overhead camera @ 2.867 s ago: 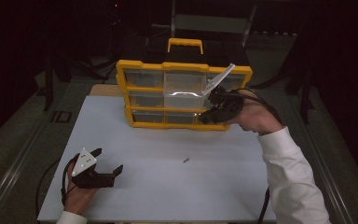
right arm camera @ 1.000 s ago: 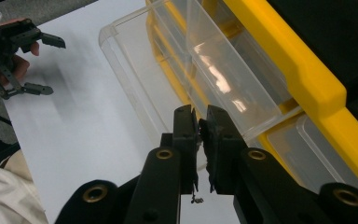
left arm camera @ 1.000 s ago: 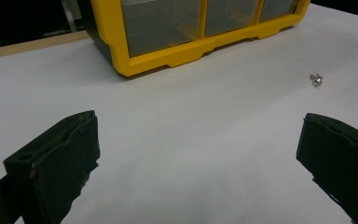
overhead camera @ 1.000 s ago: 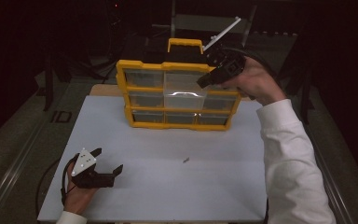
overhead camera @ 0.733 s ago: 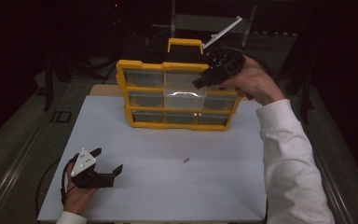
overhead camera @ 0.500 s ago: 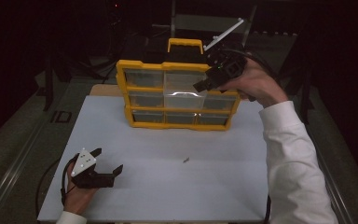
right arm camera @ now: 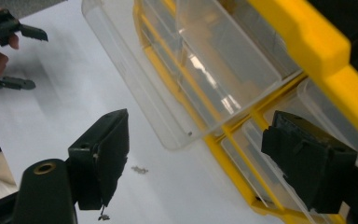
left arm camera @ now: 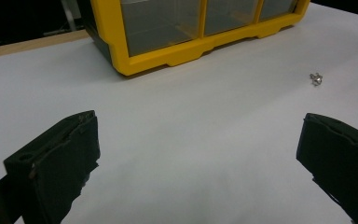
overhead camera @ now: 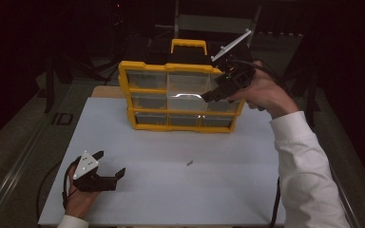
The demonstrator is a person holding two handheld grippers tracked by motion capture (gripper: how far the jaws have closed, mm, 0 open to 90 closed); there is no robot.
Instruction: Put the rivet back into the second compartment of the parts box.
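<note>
1. Hovering at upper right of the high view, the right gripper (overhead camera: 212, 93) had just opened its jaws wide, nothing between them, before the yellow organizer (overhead camera: 147, 70).
2. One clear drawer (right arm camera: 168, 93) stood pulled out: light, stiff, slick plastic; best pinched at its front lip.
3. Left gripper (overhead camera: 110, 165) rested wide open, lower left.

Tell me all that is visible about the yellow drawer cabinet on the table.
The yellow drawer cabinet stands upright at the far side of the white table. It looks plastic, with a yellow frame, a yellow handle on top and three rows of clear drawers. In the right gripper view one clear drawer is pulled out. The right gripper is at its upper right drawers, jaws open. A small screw lies apart in front.
</note>
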